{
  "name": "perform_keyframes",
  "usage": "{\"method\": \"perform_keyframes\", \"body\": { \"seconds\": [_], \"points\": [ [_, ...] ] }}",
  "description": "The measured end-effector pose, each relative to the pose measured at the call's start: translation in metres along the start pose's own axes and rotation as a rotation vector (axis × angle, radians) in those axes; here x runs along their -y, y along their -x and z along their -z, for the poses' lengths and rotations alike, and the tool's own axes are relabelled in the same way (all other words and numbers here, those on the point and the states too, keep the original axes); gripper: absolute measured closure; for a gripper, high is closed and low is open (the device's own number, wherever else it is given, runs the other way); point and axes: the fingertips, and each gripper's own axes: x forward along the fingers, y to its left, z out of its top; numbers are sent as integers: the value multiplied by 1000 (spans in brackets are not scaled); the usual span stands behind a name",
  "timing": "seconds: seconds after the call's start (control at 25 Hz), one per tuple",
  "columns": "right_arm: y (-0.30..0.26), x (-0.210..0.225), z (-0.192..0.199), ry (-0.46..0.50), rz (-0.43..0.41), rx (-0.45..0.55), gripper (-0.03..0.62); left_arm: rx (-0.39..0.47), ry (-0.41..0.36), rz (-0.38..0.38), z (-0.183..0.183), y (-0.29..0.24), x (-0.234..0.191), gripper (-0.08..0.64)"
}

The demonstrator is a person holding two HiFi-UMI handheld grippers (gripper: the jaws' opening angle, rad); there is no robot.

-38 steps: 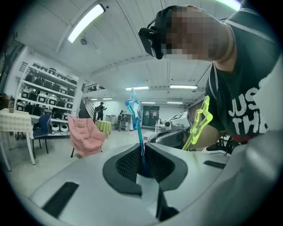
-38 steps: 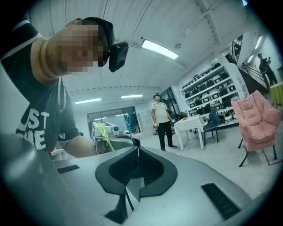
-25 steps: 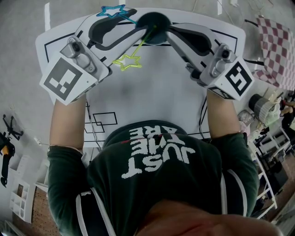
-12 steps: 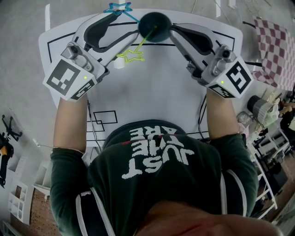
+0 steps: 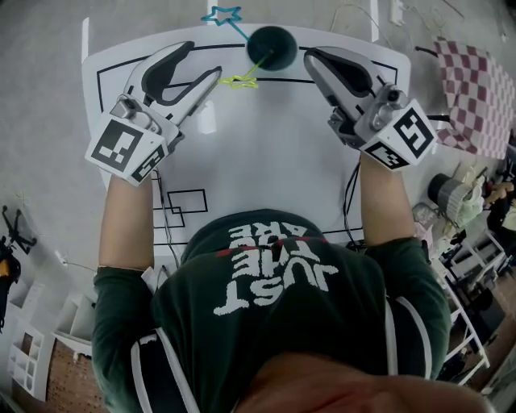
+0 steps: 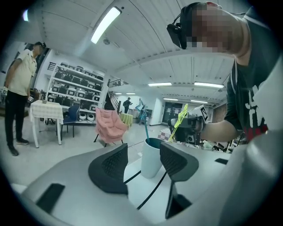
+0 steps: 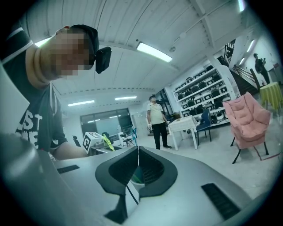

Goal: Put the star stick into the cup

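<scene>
The cup, white outside and teal inside, stands at the table's far edge. A blue star stick and a yellow star stick both rest in it and lean out to the left. My left gripper is left of the cup. Its jaws have just been opening and stand wide with nothing between them. In the left gripper view the cup sits beyond the left gripper. My right gripper is right of the cup, shut and empty, and the right gripper shows its tips touching.
The white table mat has black outlines, with small rectangles near me. A checked cloth lies off the table at right. In the left gripper view a person stands far off near a pink chair.
The left gripper's jaws opened and it drew back left from the cup. The yellow star stick, earlier by its jaws, now leans free in the cup. The right gripper lifted slightly.
</scene>
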Motion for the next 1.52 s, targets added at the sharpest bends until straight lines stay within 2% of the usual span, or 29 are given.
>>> {"method": "perform_keyframes", "body": {
  "seconds": [0.12,0.28,0.52,0.64,0.84,1.04,1.36,1.52],
  "points": [
    [6,-3,-11,-2,17,6,558,19,6,-30,-10,13,0,352],
    [14,-12,-22,-6,44,3,558,56,17,-56,-24,37,4,445],
    [26,-53,-45,-21,83,5,558,119,16,-64,-52,94,32,533],
    [28,-60,-48,-22,102,2,558,134,12,-41,-54,103,41,547],
    [33,-84,-55,-36,131,-4,558,152,49,-22,-61,129,54,551],
    [32,-112,-66,-48,151,-6,558,180,30,-7,-71,163,63,551],
    [29,-189,-92,-40,176,-3,558,222,-2,8,-86,247,68,551],
    [37,-218,-97,-52,203,13,558,238,11,34,-83,279,74,551]
  ]
}}
